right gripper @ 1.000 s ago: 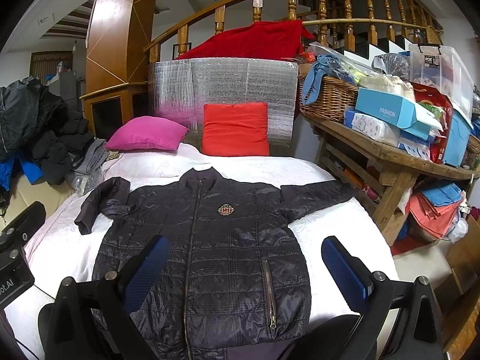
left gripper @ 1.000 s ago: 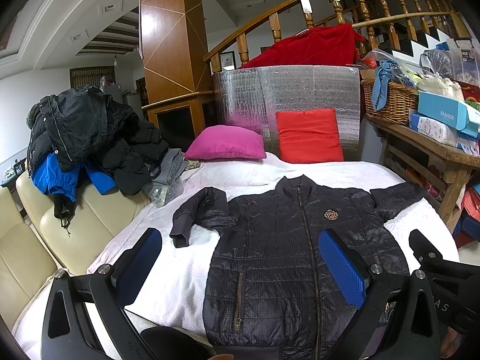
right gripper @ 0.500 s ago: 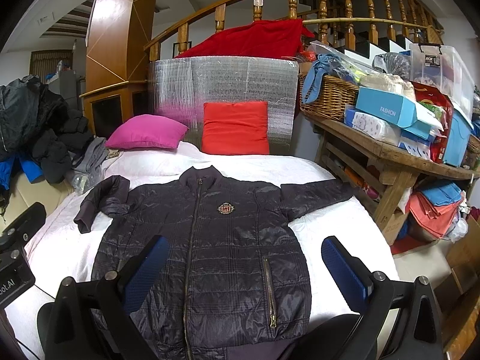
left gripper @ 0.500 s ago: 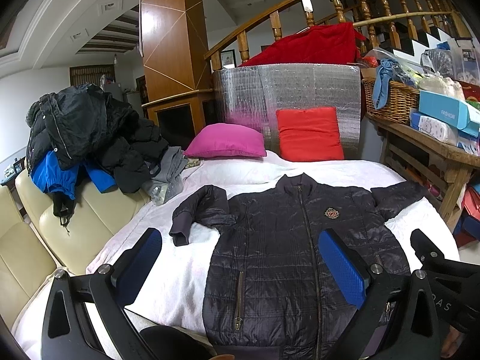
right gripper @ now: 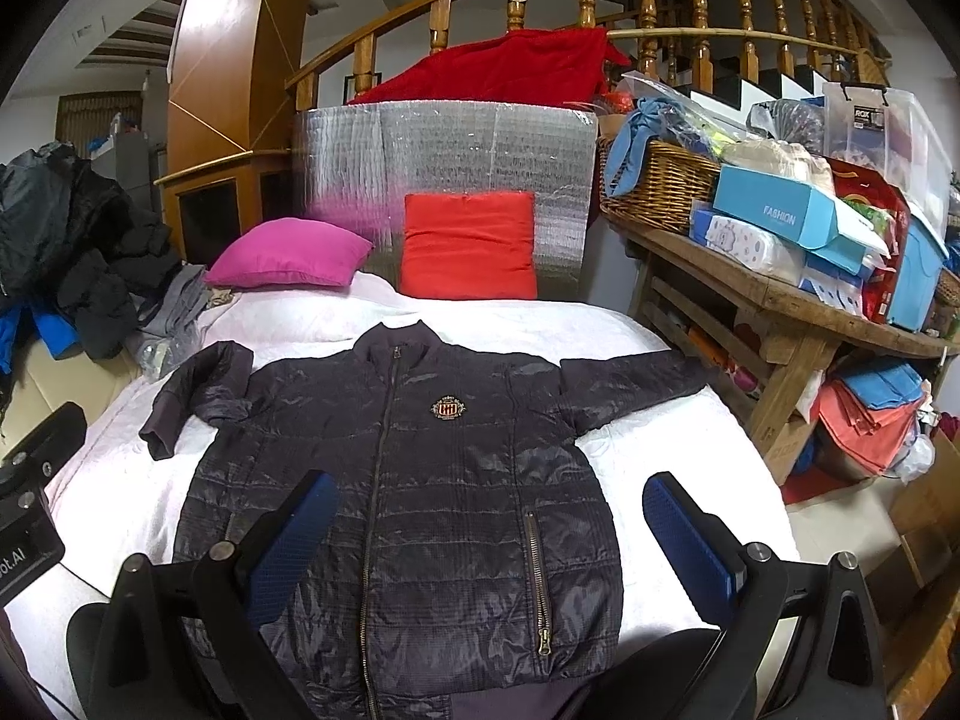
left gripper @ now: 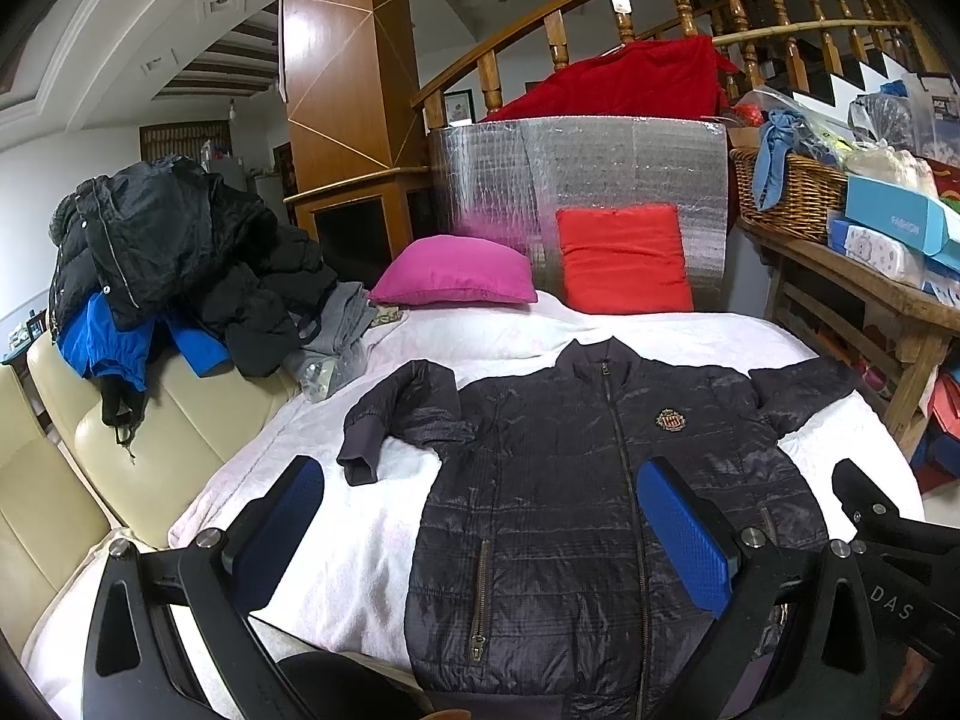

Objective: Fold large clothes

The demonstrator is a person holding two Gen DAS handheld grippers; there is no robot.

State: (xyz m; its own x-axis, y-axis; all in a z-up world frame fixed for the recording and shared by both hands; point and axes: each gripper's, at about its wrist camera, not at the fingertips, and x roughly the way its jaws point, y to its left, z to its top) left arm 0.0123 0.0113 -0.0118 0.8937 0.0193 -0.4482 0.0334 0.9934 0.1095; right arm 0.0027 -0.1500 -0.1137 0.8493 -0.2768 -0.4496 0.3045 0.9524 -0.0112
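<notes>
White-blanketed bed [left gripper: 372, 516] carries the dark quilted zip-up puffer jacket [right gripper: 420, 480] lying flat, unfolded, both sleeves out, left claw [left gripper: 480, 534] and right claw [right gripper: 486, 540] spread wide, gripping nothing.

What I can't make out

My left claw [left gripper: 480, 531] covers part of the jacket [left gripper: 576, 516]; its hem runs off the bottom edge, and the chest badge [right gripper: 449, 408] is too small to read.
</notes>
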